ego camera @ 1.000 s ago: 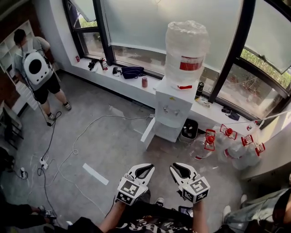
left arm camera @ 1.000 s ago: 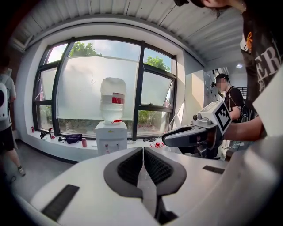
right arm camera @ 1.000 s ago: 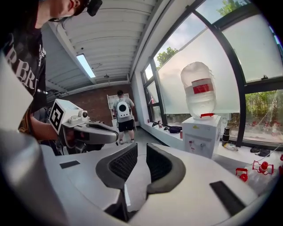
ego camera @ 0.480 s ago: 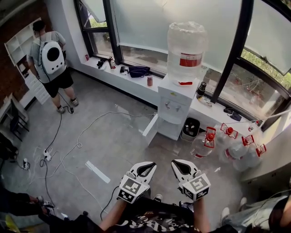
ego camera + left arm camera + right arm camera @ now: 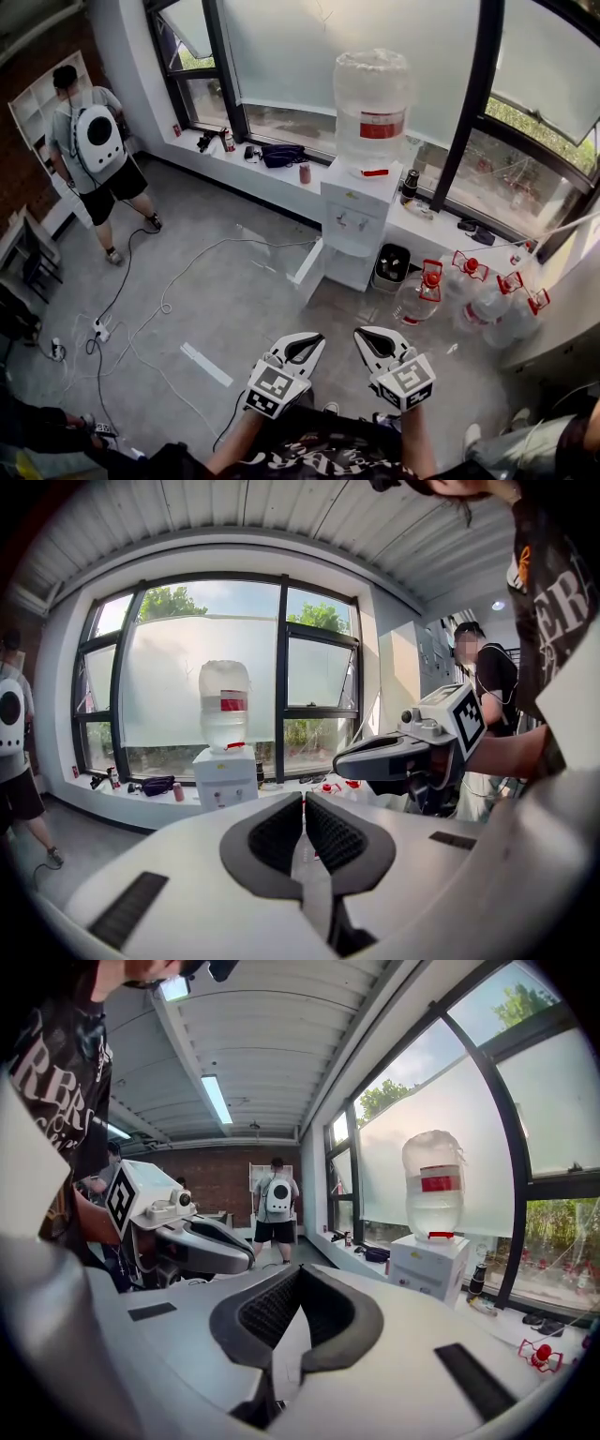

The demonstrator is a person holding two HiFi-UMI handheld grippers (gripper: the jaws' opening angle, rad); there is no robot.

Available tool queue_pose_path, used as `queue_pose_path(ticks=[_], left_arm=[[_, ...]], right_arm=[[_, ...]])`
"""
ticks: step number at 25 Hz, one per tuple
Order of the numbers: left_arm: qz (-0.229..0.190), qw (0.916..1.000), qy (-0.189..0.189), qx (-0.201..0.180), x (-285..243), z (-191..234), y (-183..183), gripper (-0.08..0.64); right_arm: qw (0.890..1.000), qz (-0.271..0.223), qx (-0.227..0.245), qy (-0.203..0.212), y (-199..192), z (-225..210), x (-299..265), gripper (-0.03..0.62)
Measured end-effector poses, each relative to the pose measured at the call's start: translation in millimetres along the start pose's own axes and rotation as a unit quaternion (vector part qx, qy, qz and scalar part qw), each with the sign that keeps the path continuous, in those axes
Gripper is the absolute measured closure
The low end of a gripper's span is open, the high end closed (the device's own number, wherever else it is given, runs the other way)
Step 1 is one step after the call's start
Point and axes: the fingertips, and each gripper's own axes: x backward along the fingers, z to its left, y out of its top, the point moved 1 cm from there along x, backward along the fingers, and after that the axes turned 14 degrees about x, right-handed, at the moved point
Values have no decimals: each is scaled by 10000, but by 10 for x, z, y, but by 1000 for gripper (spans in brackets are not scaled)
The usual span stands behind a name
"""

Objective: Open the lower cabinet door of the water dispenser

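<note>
Fingers on the left gripper and the right gripper are pressed together on nothing. Both are carried side by side near the person, well apart from the tall white water dispenser with its clear bottle by the far window ledge. Its white lower cabinet door stands swung out to the left, so probably no grip is needed now. The cabinet's inside is too small to make out.
</note>
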Motion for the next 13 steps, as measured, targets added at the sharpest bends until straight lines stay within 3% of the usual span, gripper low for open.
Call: queue_pose_path(ticks=[13], left_arm=[[105, 9999, 24, -57, 95, 29, -54, 540]], right_arm=[[10000, -50, -81, -18, 15, 72, -54, 578]])
